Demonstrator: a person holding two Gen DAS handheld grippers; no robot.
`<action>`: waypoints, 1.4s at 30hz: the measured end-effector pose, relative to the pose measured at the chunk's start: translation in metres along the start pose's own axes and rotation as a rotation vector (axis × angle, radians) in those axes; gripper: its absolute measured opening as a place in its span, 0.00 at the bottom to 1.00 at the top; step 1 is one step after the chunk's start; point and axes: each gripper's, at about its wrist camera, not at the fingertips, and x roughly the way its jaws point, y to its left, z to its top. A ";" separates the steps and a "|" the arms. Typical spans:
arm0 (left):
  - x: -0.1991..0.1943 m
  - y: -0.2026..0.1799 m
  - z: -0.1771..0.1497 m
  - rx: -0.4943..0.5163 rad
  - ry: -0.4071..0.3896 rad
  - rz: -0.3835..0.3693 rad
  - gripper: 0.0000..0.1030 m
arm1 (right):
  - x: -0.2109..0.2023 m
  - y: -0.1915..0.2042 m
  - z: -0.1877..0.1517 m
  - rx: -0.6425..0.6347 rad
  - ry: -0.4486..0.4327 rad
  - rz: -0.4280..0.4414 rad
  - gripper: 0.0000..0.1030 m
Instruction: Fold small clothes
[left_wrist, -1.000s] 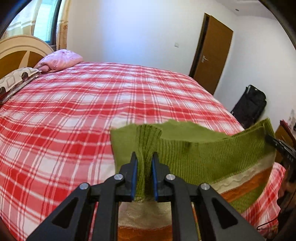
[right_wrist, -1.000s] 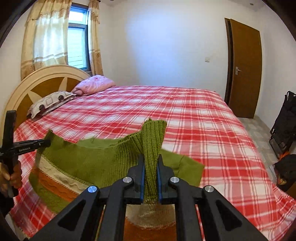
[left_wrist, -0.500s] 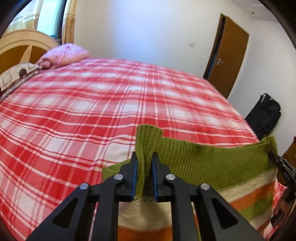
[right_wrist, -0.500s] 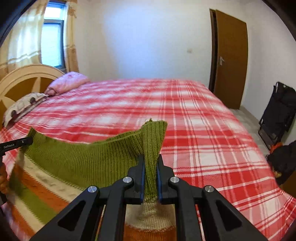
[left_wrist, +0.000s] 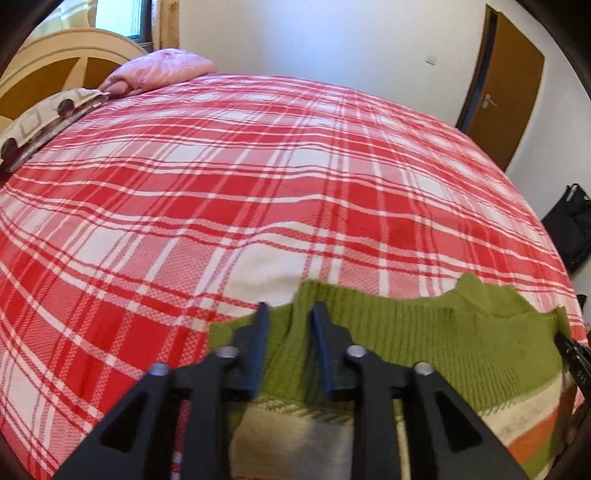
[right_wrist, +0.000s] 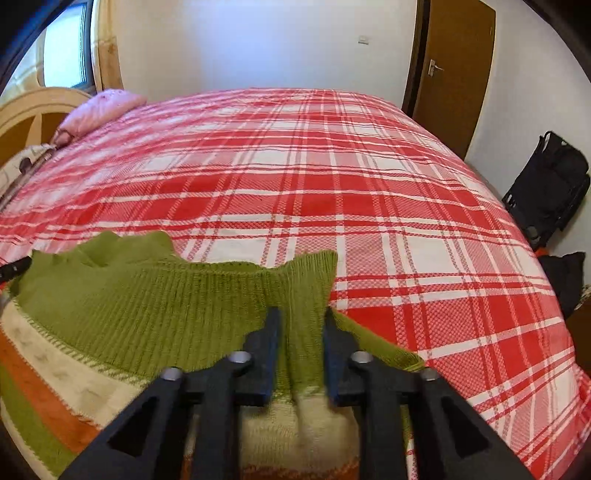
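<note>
Both sets of jaws have just been opening: a sec ago each pinched a green ribbed corner, now left gripper (left_wrist: 288, 314) & right gripper (right_wrist: 301, 319) stand released, knit between the pads but not pressed. Sweater (right_wrist: 147, 306) has dropped from mid-air onto the plaid bed (right_wrist: 332, 184), green hem up, cream/orange stripes nearer the cams. Pink pillow (left_wrist: 159, 70) by headboard, brown door (right_wrist: 454, 66) beyond.
</note>
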 end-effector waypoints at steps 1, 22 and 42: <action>0.001 0.001 0.000 -0.005 0.002 0.022 0.43 | 0.000 -0.005 0.002 0.020 0.012 0.004 0.58; -0.110 -0.054 -0.125 0.243 0.005 0.073 0.68 | -0.130 0.028 -0.145 0.034 -0.126 0.155 0.58; -0.103 -0.041 -0.143 0.217 -0.046 0.127 0.98 | -0.146 0.019 -0.165 0.023 -0.063 0.194 0.58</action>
